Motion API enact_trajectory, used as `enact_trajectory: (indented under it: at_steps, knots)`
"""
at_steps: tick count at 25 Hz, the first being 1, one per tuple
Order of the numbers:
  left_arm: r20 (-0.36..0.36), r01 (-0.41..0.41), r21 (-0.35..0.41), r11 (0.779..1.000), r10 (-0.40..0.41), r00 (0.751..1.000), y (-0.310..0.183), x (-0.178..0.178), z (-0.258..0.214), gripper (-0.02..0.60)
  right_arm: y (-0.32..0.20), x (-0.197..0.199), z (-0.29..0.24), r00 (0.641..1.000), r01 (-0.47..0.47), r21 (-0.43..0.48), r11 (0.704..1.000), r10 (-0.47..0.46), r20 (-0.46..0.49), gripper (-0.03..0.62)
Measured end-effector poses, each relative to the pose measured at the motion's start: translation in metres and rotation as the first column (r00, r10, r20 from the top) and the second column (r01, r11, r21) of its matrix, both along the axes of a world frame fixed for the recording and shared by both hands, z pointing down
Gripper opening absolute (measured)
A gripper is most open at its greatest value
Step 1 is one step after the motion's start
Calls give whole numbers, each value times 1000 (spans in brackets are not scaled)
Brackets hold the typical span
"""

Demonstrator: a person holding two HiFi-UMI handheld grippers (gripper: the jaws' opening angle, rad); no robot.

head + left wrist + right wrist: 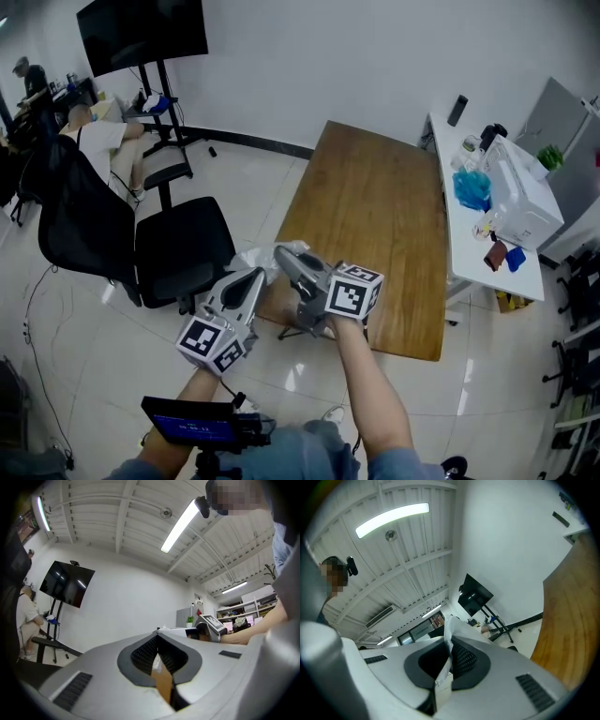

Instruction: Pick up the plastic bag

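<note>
A crumpled, whitish clear plastic bag (249,259) hangs off the near left corner of the wooden table (375,216), between my two grippers. The right gripper (281,253) is shut on a fold of it; in the right gripper view the film (448,631) stands up between the closed pads of that gripper (450,643). From the left, the left gripper (256,276) meets the bag. Its jaws stand nearly together in the left gripper view, pinching a thin pale strip of film (157,664), with brown showing through. Both grippers point about level.
A black office chair (178,248) stands close on the left. A white desk (487,234) with a blue cloth, bottles and a white box runs along the table's right side. A TV on a stand (141,33) and a seated person (98,141) are far left.
</note>
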State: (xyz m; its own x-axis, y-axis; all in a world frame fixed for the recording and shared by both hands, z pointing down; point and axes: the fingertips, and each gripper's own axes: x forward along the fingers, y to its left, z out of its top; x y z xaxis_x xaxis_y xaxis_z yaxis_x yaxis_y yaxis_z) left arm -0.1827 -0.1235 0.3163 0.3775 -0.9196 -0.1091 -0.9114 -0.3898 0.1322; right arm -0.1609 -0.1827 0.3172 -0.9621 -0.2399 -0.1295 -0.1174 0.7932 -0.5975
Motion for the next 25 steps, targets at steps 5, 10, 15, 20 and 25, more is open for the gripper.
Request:
enact_trajectory:
  at_steps: [5, 10, 15, 20, 25]
  knots:
    - [14, -35, -15, 999, 35, 999, -11, 35, 6, 14, -9, 39, 4, 1000, -5, -9, 1000, 5, 4, 6]
    - [25, -68, -9, 998, 68, 997, -17, 65, 6, 14, -14, 83, 19, 998, -35, -25, 999, 34, -44, 6]
    - [40, -108, -23, 994, 109, 993, -22, 102, 12, 14, -18, 128, 34, 997, -53, -70, 996, 48, -64, 6]
    - [53, -154, -38, 987, 156, 986, -26, 142, 17, 14, -25, 172, 48, 994, -87, -117, 989, 78, -78, 5]
    - [62, -187, -57, 981, 190, 980, -28, 175, 24, 14, -25, 207, 62, 994, -84, -149, 985, 73, -79, 5]
